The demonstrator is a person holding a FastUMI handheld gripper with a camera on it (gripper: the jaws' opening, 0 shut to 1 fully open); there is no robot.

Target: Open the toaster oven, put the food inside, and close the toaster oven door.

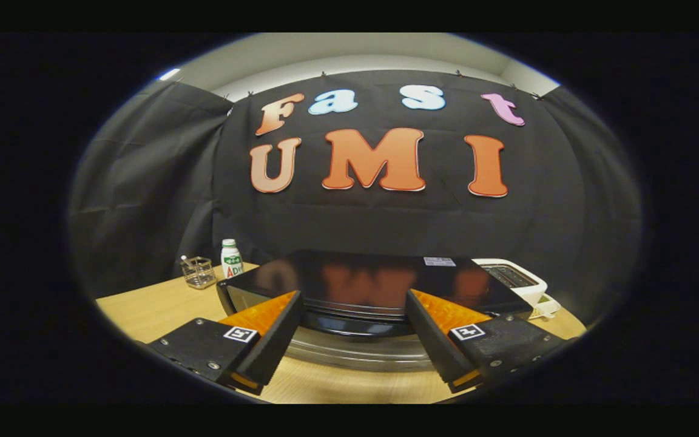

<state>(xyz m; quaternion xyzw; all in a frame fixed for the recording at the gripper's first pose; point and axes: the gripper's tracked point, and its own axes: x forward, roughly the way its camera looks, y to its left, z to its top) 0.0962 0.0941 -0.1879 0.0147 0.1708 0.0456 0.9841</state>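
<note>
Ahead, claw (352, 309) spread; toaster oven (374, 285) front hidden

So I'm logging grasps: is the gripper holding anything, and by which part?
Nothing held. The gripper is open, fingers apart, with the toaster oven just ahead.

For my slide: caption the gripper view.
Open claw straddling the closed toaster oven on the wooden table.

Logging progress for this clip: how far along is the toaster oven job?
Early. Nothing looks done: the hand-held gripper is open, holding nothing, fingers either side of the toaster oven front, near its handle. Whether the door has started opening is unclear. Loading food and closing remain.
</note>
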